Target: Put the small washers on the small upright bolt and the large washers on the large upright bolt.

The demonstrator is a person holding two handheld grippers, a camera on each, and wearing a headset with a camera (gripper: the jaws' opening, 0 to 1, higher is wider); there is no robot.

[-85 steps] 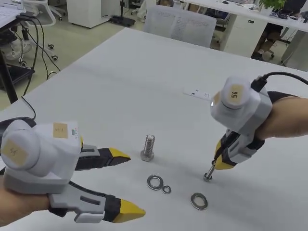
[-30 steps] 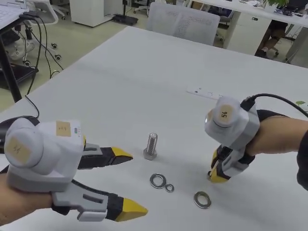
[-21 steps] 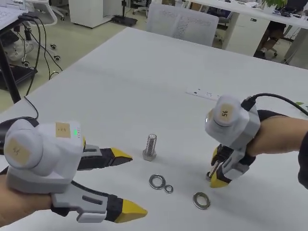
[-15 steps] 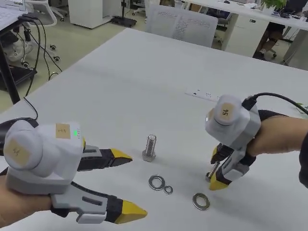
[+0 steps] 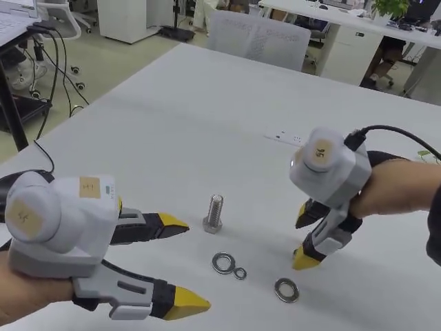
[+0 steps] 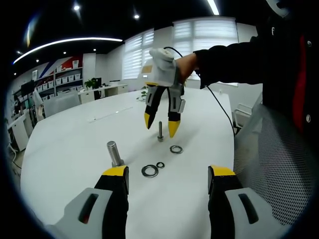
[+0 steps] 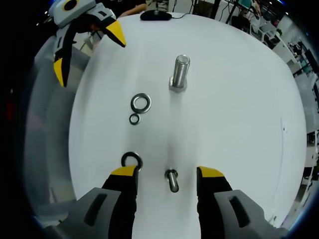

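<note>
The large bolt (image 5: 214,212) (image 6: 114,153) (image 7: 180,72) stands upright on its head on the white table (image 5: 172,124). The small bolt (image 6: 160,132) (image 7: 172,179) stands upright between the jaws of my right gripper (image 5: 302,238) (image 6: 160,124) (image 7: 167,173), which is open and not touching it. A large washer (image 5: 222,263) (image 6: 149,171) (image 7: 141,103) lies flat with a small washer (image 5: 239,274) (image 6: 160,165) (image 7: 134,119) beside it. Another large washer (image 5: 286,289) (image 6: 176,149) (image 7: 131,160) lies by the right gripper's jaw. My left gripper (image 5: 182,262) (image 6: 167,172) (image 7: 88,55) is open, near the washers.
A small white label strip (image 5: 289,138) lies on the table beyond the right gripper. A grey chair (image 5: 255,41) stands at the far table edge. Desks and cables stand on the floor to the left, past the table's edge.
My right gripper, earlier shut around the small bolt, has opened and risen a little, leaving the bolt standing on the table. The left gripper and the washers have stayed put.
</note>
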